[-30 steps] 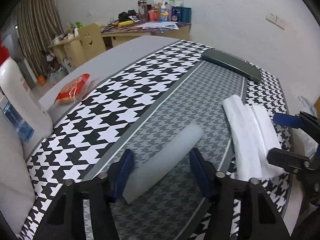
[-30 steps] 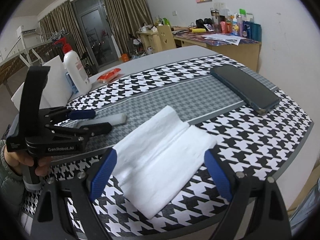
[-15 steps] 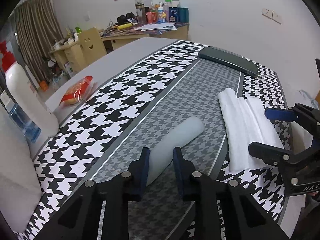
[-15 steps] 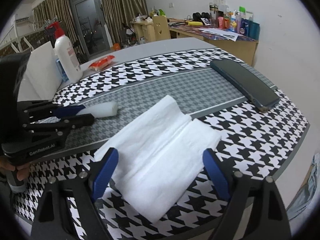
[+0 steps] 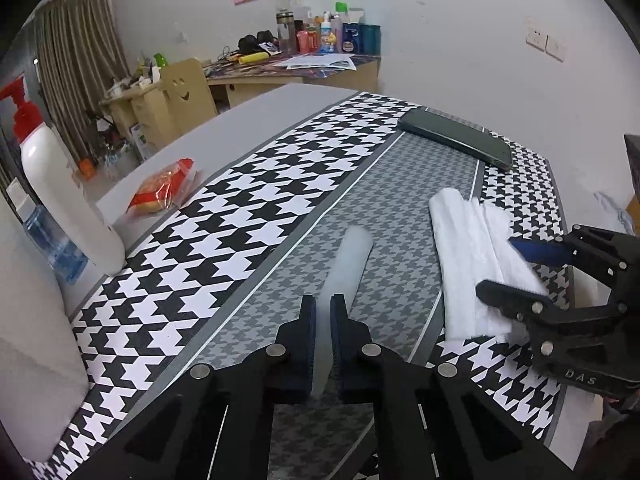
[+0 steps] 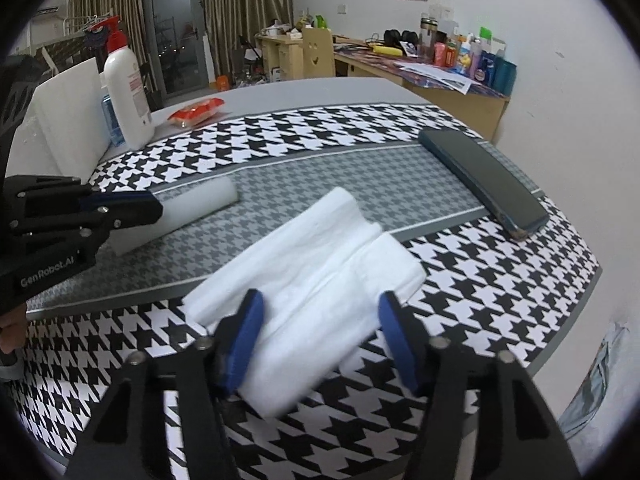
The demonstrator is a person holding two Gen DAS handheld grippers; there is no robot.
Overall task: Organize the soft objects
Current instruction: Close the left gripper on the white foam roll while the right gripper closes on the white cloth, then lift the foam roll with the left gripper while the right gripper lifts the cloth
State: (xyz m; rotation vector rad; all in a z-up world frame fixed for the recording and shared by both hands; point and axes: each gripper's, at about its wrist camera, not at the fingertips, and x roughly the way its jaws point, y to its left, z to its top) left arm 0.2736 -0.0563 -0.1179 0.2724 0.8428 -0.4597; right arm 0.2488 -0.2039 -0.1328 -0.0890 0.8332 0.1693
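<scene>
A pale foam strip (image 5: 352,256) lies on the grey band of the houndstooth table mat (image 5: 248,216). My left gripper (image 5: 323,312) is shut on the strip's near end and squeezes it thin. It shows from the side in the right wrist view, where the left gripper (image 6: 154,210) covers the near end of the foam strip (image 6: 200,204). To the right lies a folded white cloth (image 6: 320,264). My right gripper (image 6: 320,312) straddles the cloth's near end with its jaws closing. The left pad touches the cloth and the right pad stands just off it. The left wrist view shows the right gripper (image 5: 504,268) over the cloth (image 5: 468,248).
A dark flat case (image 6: 480,176) lies at the far right of the mat. A white pump bottle (image 6: 126,88), a white foam block (image 6: 68,120) and a red snack packet (image 6: 196,110) stand at the left. The table's edge runs close on the right.
The left jaws closed from wide apart onto the foam strip, pinching it flat. The right gripper came nearer to the cloth and its jaws narrowed around it.
</scene>
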